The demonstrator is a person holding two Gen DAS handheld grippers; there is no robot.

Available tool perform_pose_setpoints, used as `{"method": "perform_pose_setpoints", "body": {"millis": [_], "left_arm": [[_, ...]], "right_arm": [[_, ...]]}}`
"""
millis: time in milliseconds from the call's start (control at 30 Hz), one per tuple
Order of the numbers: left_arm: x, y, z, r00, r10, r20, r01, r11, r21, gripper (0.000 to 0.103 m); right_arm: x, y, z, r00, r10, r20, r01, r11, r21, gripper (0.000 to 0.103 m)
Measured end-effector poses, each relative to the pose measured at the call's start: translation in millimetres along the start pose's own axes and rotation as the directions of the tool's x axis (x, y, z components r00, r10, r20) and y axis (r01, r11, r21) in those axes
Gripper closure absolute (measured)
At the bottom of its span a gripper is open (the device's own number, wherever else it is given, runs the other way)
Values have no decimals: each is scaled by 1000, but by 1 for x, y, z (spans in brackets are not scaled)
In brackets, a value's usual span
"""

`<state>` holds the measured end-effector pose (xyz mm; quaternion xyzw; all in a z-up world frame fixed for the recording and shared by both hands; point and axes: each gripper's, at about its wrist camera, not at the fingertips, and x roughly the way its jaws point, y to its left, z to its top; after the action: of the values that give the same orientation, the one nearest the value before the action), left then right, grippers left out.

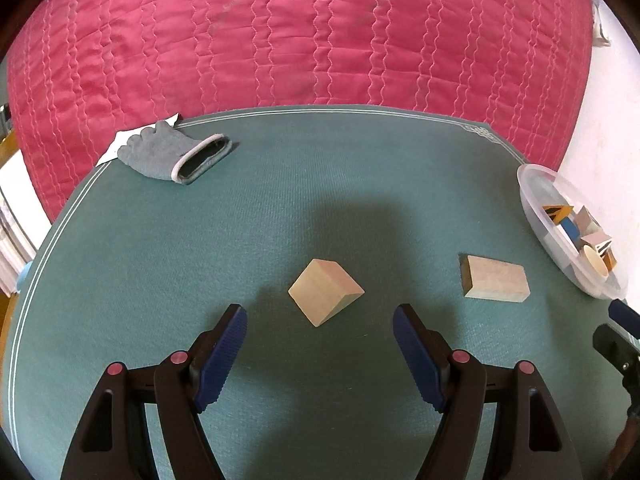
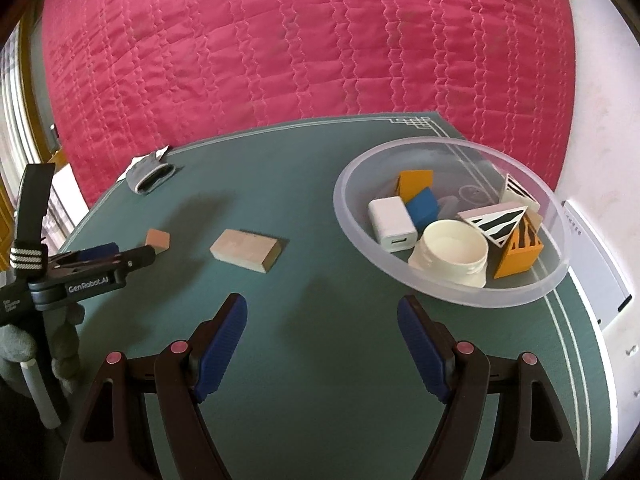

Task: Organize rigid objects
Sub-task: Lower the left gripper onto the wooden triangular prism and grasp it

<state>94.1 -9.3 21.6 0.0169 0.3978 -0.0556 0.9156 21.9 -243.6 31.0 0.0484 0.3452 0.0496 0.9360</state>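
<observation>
long wooden block [image 2: 245,249] lies flat, running left-right.

right gripper [image 2: 322,312] jaws apart over bare green mat [image 2: 320,360], nothing between them. clear bowl [image 2: 440,292] far right holds white charger [image 2: 392,222], cream ring [image 2: 454,254], blue block [image 2: 424,206], orange and zebra-striped pieces. wooden slab [image 2: 246,250] lies mid-left; small wooden wedge [image 2: 158,239] beyond it, just beside left gripper [image 2: 120,256]. grey glove [image 2: 150,172] at far left edge.
</observation>
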Motion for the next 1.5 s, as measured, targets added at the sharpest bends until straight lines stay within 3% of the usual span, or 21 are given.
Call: {"method": "perform_pose_setpoints", "body": {"millis": [867, 1267, 1400, 1500], "left_arm": [[12, 3, 2, 999, 38, -21, -37, 998, 53, 24], [27, 2, 11, 999, 25, -43, -22, 997, 77, 25], [29, 4, 14, 999, -12, -44, 15, 997, 74, 35], [26, 3, 13, 999, -28, -34, 31, 996, 84, 53]], "right_arm": [[8, 17, -7, 999, 24, -45, -24, 1000, -15, 23], [9, 18, -8, 998, 24, -50, -25, 1000, -17, 23], [10, 19, -9, 998, 24, -55, -25, 1000, -19, 23], [11, 21, -9, 998, 29, -64, -30, 999, -16, 23]]}}
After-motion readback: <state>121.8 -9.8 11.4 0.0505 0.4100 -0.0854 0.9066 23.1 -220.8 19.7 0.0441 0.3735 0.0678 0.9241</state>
